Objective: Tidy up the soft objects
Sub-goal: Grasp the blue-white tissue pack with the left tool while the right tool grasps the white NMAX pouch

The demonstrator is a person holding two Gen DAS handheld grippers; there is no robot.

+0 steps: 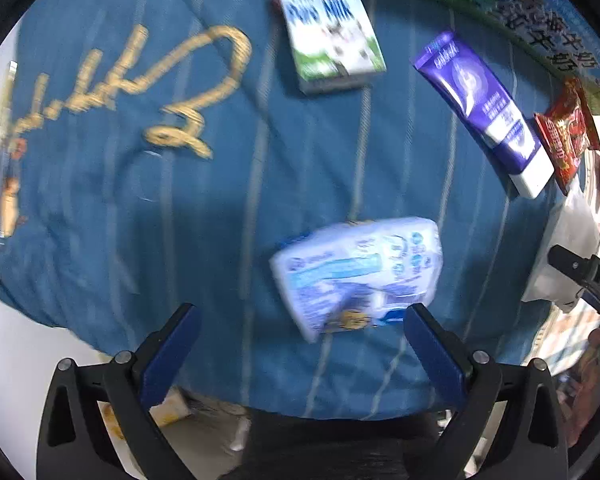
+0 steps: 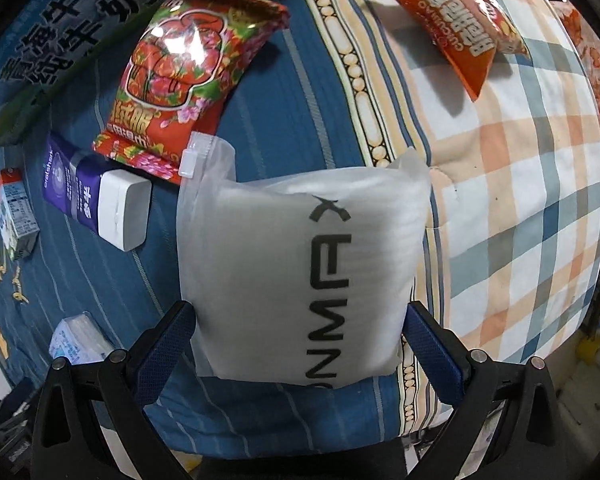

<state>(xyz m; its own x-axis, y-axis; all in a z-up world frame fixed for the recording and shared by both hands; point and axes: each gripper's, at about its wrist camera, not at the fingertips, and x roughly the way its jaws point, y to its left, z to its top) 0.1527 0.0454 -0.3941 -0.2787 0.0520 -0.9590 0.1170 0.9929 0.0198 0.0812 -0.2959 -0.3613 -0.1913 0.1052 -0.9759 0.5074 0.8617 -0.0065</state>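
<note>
Honestly biggest risk rn: white frosted zip bag [image 2: 300,276] sitting between the right gripper [image 2: 300,344] fingers, jaws wide, pads just beside its edges but can't tell if actually touching. Puffy + slick, so prob squishes or slides out if closed near the bottom corner only. Zip tab end lies against the red snack bag [image 2: 188,72] and near the purple tube [image 2: 92,196], so dragging could shove those too. Left gripper [image 1: 300,344] also spread wide, holding nothing, hovering low over the blue striped cloth [image 1: 180,240] w/ the tissue pack [image 1: 356,272] just ahead, closer to the right finger than centred, so closing as is might clip one corner & flip it. Left view blurry, so exact gap unclear. Both tools pointing forward + down at the bed. Milk carton [image 1: 328,32] further back, orange chip bag [image 2: 460,32] over on the plaid sheet [image 2: 520,220], well apart.
</note>
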